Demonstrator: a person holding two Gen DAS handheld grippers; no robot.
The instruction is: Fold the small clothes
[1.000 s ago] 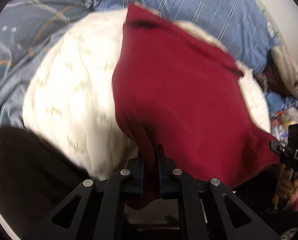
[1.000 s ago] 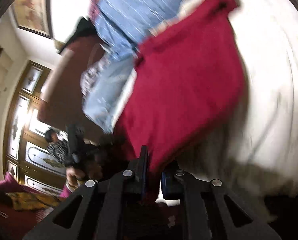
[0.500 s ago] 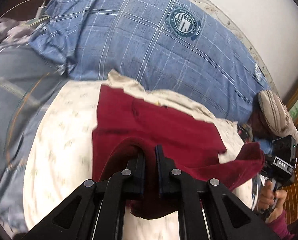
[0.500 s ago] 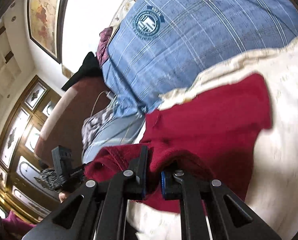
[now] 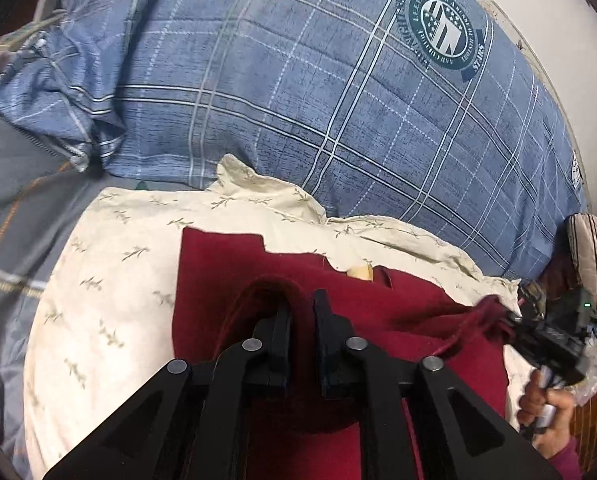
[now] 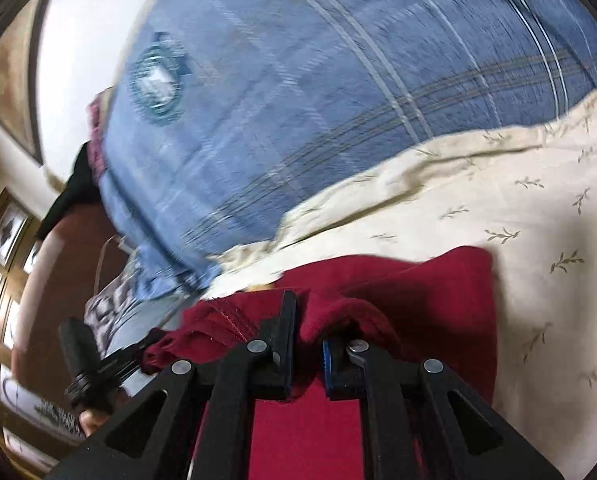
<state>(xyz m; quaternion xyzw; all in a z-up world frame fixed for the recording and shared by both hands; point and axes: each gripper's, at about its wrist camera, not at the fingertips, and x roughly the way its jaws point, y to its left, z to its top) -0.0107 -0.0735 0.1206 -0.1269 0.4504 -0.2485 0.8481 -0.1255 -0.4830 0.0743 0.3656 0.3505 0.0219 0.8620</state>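
A dark red garment [image 5: 218,280] lies on a cream leaf-print pillow [image 5: 110,264]. My left gripper [image 5: 301,308] is shut on a raised fold of its near edge, carried over the part lying flat. In the right wrist view my right gripper [image 6: 308,312] is shut on another bunch of the same red garment [image 6: 438,292], low over the pillow [image 6: 518,208]. The right gripper also shows in the left wrist view [image 5: 546,340], holding the cloth's right corner.
A big blue plaid pillow [image 5: 318,92] lies just beyond the cream pillow, also in the right wrist view [image 6: 318,92]. Grey bedding [image 5: 14,208] is at the left. A striped cushion [image 5: 592,248] sits far right. A brown headboard [image 6: 58,280] stands left.
Both grippers have carried the garment's near edge forward over the rest of it, folding it. The views have swung from the hanging cloth to low over the pillow, facing the blue pillow.
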